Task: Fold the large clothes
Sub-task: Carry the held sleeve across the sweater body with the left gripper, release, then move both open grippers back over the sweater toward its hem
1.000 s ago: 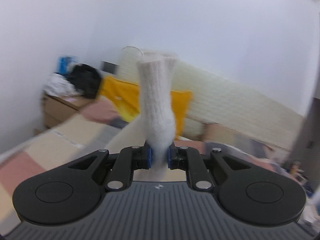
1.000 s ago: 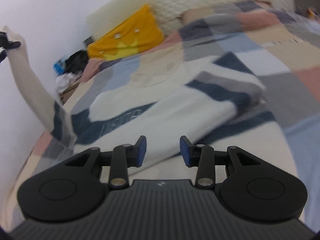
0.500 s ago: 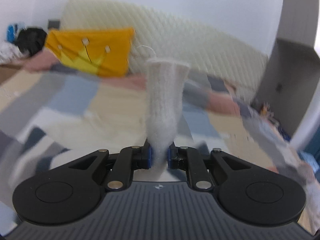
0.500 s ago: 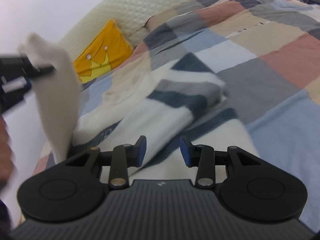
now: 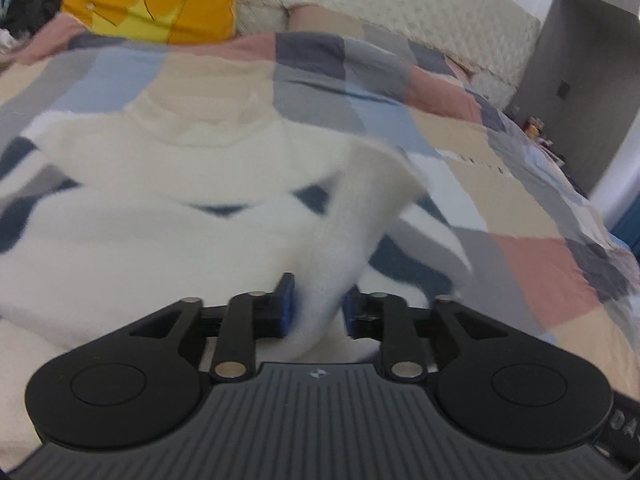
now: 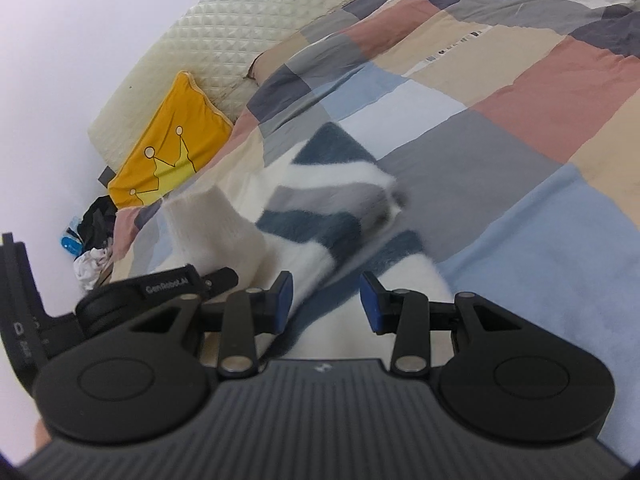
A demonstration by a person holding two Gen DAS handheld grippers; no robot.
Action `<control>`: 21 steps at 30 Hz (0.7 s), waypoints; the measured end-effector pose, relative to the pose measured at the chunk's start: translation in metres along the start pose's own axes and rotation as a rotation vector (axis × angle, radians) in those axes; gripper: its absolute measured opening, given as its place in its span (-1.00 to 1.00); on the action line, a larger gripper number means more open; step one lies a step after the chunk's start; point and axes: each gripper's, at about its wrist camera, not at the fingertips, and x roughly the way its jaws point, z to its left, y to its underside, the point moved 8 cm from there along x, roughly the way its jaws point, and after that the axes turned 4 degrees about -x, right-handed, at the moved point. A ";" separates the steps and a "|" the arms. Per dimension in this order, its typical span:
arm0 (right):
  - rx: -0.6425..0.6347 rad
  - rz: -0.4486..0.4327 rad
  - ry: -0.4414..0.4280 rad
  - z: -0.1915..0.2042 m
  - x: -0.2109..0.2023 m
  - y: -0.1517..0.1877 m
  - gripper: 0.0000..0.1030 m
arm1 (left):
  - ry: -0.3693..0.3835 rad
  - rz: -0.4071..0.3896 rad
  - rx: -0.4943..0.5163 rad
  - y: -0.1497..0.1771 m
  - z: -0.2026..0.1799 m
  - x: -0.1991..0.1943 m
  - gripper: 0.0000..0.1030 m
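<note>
Bed [image 6: 500, 152] under one patchwork quilt carries one cream-and-navy sweater [image 5: 160, 240] and one yellow crown pillow [image 5: 160, 4]. Two tools: left hand-held gripper [image 5: 318, 304], jaws opening around the white sleeve [image 5: 344, 248]; right hand-held gripper [image 6: 326, 300] unclenched, grasping nothing.

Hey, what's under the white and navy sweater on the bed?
The sweater lies on a patchwork quilt of pink, beige, grey and blue squares, which shows all around it. What is beneath the quilt is covered. The white sleeve sits between the left gripper's opening jaws.
</note>
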 end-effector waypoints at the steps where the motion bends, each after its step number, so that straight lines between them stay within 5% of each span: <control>1: 0.002 -0.003 0.000 0.000 0.000 0.000 -0.20 | 0.016 0.015 0.004 0.002 -0.001 -0.002 -0.08; 3: 0.002 -0.003 -0.003 0.000 0.000 0.000 -0.20 | 0.041 0.040 0.019 0.002 -0.004 -0.016 0.17; 6: -0.006 -0.010 -0.005 0.002 -0.003 0.000 -0.20 | 0.061 0.047 0.076 0.009 -0.009 -0.038 0.26; 21: -0.207 -0.034 -0.018 0.038 -0.006 0.005 -0.20 | -0.170 -0.070 0.133 0.015 0.085 -0.107 0.26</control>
